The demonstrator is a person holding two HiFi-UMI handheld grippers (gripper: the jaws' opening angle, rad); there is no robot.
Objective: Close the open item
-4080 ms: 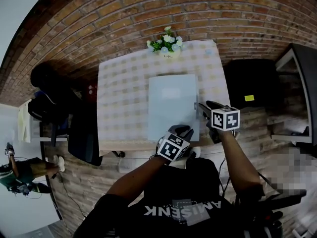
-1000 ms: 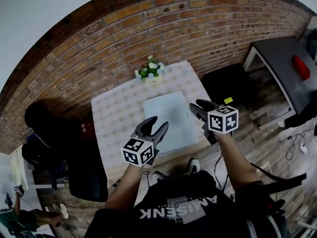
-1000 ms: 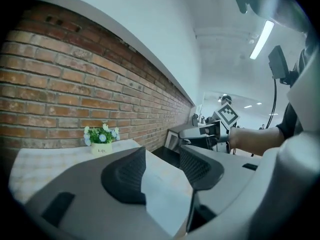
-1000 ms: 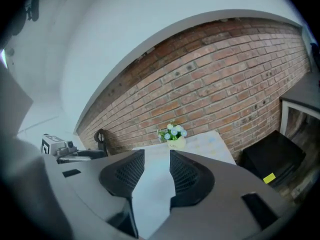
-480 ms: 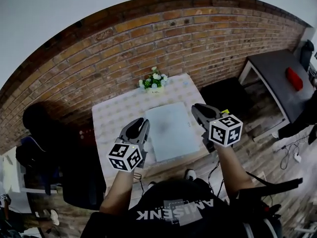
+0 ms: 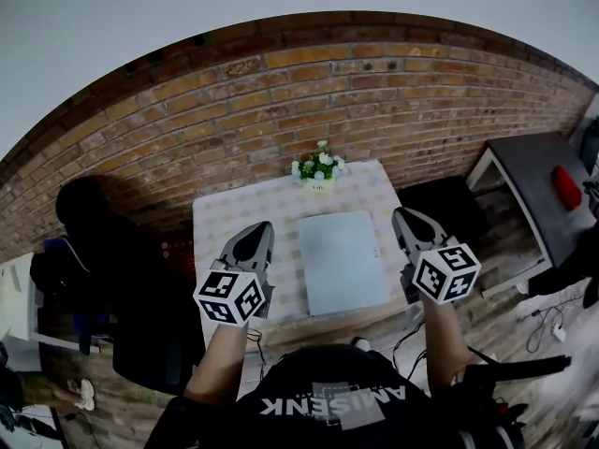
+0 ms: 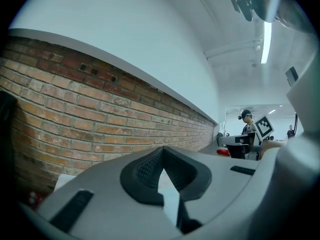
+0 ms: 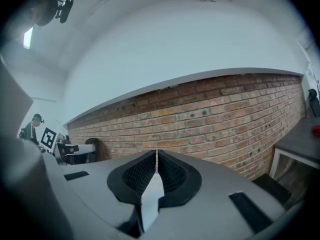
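Note:
A grey laptop point(image 6: 343, 262) lies flat with its lid down on the checked tablecloth point(image 6: 234, 218). My left gripper point(image 6: 257, 233) hangs in the air left of the laptop, over the table's front left part, touching nothing. In the left gripper view the left gripper point(image 7: 162, 151) is closing, tips together and nothing between them. My right gripper point(image 6: 404, 219) hovers just past the laptop's right edge. In the right gripper view the right gripper point(image 8: 156, 154) is closing too, tips meeting, empty, pointing at the brick wall.
A small pot of white flowers point(image 6: 318, 171) stands at the table's far edge against the brick wall point(image 6: 309, 82). A dark chair point(image 6: 140, 279) sits left of the table. A grey side table point(image 6: 538, 171) carrying a red object point(image 6: 567, 187) stands at the right.
Both grippers' jaws have gone from wide open to shut. Both grippers have drawn back and apart, off the laptop's sides. The laptop lies still.

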